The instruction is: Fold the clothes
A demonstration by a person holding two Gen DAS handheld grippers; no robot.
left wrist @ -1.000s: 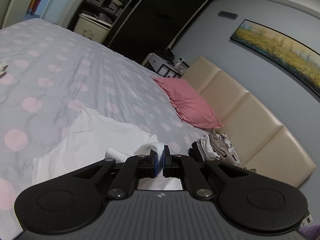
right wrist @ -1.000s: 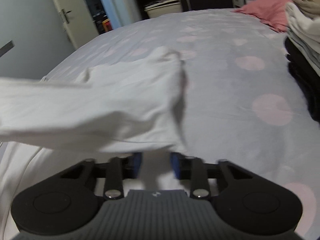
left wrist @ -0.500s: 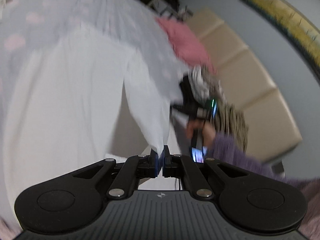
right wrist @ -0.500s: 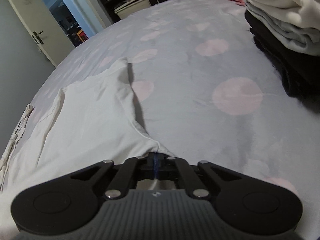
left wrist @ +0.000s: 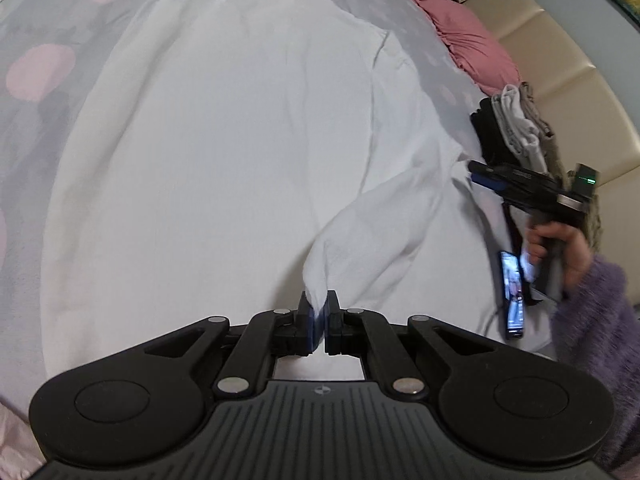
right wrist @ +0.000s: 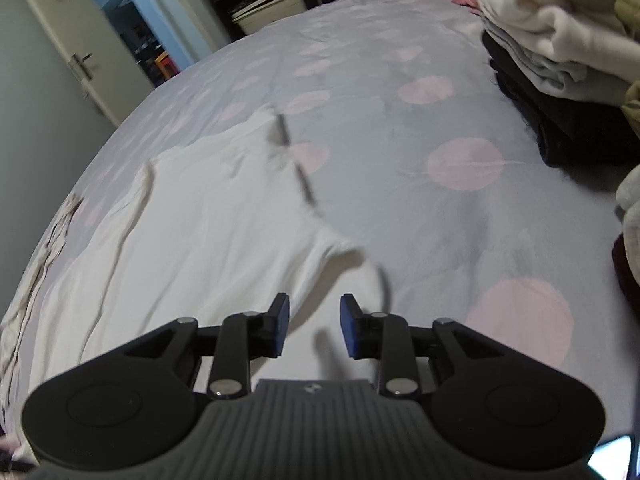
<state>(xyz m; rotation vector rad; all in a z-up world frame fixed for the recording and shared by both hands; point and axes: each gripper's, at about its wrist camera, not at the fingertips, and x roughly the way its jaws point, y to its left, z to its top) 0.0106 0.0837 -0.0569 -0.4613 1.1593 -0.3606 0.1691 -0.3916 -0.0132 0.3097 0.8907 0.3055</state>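
White shirt (left wrist: pixel 224 128) lies spread flat across the bed (left wrist: pixel 36 40), its body smoothed out toward the far side so that the folds can be laid over an even base. The left claw (left wrist: pixel 318 312) is pressed together on a bunched corner of the cloth, likely a sleeve or side edge, and holds it lifted off the bed near the camera; held this way, the flap can be carried across the shirt's body as the next fold. The right claw (right wrist: pixel 313 324) stands spread with nothing between its blue pads (right wrist: pixel 282 317), hovering just above the shirt's near right edge, probably free to take a new hold or press the cloth down. A stack of folded clothes (right wrist: pixel 560 52) sits on the far right of the bed, well apart from the shirt, presumably where this one will go. A pink pillow (left wrist: pixel 468 52) rests beyond it.
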